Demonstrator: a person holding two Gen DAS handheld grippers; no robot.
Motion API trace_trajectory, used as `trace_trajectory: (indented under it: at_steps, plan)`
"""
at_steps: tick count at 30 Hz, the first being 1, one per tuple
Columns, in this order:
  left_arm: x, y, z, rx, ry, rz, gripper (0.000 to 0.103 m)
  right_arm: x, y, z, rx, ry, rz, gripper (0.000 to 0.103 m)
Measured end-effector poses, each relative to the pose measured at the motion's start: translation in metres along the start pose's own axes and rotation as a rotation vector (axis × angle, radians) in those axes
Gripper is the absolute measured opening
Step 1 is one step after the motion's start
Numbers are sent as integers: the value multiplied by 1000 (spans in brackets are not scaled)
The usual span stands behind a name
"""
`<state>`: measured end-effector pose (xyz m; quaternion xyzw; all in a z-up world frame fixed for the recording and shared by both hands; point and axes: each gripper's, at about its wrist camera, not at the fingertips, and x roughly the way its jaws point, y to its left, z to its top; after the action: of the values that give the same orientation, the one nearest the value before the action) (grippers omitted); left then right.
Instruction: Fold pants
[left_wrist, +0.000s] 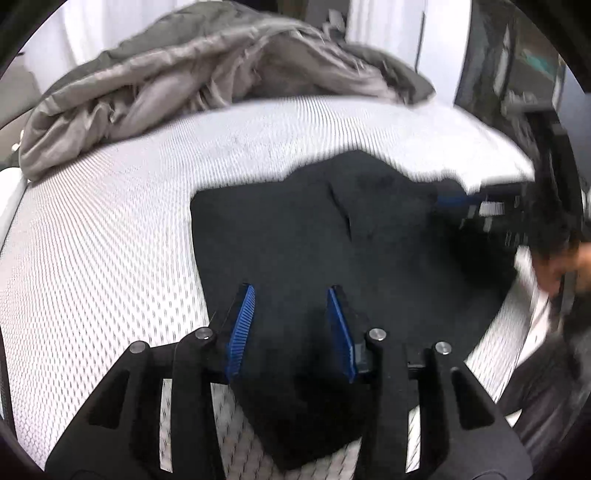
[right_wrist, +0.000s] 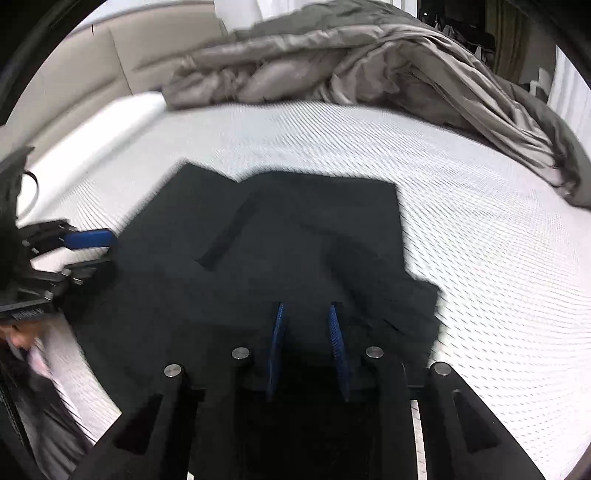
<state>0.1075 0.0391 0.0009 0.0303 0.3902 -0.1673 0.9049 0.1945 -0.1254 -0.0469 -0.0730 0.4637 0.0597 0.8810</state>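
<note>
Nearest to me, my left gripper (left_wrist: 291, 291) has its blue pads (left_wrist: 242, 325) standing apart, with black cloth of the pants (left_wrist: 332, 236) filling the space between and beneath them. I cannot tell whether the pads press on that cloth or only hover over it. My right gripper (right_wrist: 307, 308) has its blue pads (right_wrist: 277, 339) closer together, also over dark cloth, and there too I cannot tell if anything is pinched.

Just ahead of both tools the black pants spread out on the white textured mattress (left_wrist: 92, 240), lying mostly flat with a few folds and a slit-like pocket opening ahead and to the left of my right tool. From the left tool, the pants reach forward and to the right, where my right gripper shows blurred at the cloth's far right edge. From the right tool, the pants stretch forward and left, and my left gripper sits at their left edge, one blue pad showing.

Beyond the pants, more bare mattress. Farthest from me, a rumpled grey-brown duvet (right_wrist: 351, 62) is heaped along the far side of the bed, with a padded beige headboard (right_wrist: 110, 66) off to the left of it.
</note>
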Motion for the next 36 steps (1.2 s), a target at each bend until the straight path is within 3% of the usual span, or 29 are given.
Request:
trace_trajectory:
  at_steps: [3, 6, 8, 11, 12, 13, 16, 20, 23, 26, 27, 31, 34, 36]
  plan:
    - [22, -1, 19, -36, 16, -5, 39, 19, 21, 22, -9, 4, 5, 26]
    - [63, 2, 20, -35, 108, -7, 39, 50, 38, 27, -55, 93, -12, 26]
    - [60, 5, 15, -9, 90, -36, 39, 56, 35, 23, -100, 112, -38, 26]
    - [47, 19, 5, -23, 93, -17, 39, 41, 7, 11, -95, 120, -185, 25]
    - [44, 21, 3, -32, 95, -16, 39, 36, -4, 7, -73, 121, -196, 23]
    - [39, 24, 2, -42, 94, -9, 39, 29, -15, 4, -23, 112, -130, 23]
    - [24, 26, 9, -61, 72, 22, 39, 19, -12, 8, 0, 90, -118, 25]
    - [15, 15, 33, -73, -22, -15, 39, 17, 6, 24, 18, 16, -54, 26]
    - [36, 8, 49, -84, -9, 37, 39, 36, 19, 38, 16, 29, -68, 26]
    - [81, 10, 47, -101, 102, 81, 39, 59, 24, 39, -5, 90, -63, 26]
    - [85, 9, 44, -95, 90, 77, 39, 61, 23, 35, -28, 107, -81, 26]
    - [71, 14, 35, -58, 79, 85, 40, 40, -5, 14, -57, 130, -240, 26]
    - [61, 25, 31, -100, 82, 65, 40, 21, -24, 1, -9, 109, -169, 24]
    - [49, 26, 32, -125, 76, 72, 39, 12, -16, 1, -33, 90, -181, 27]
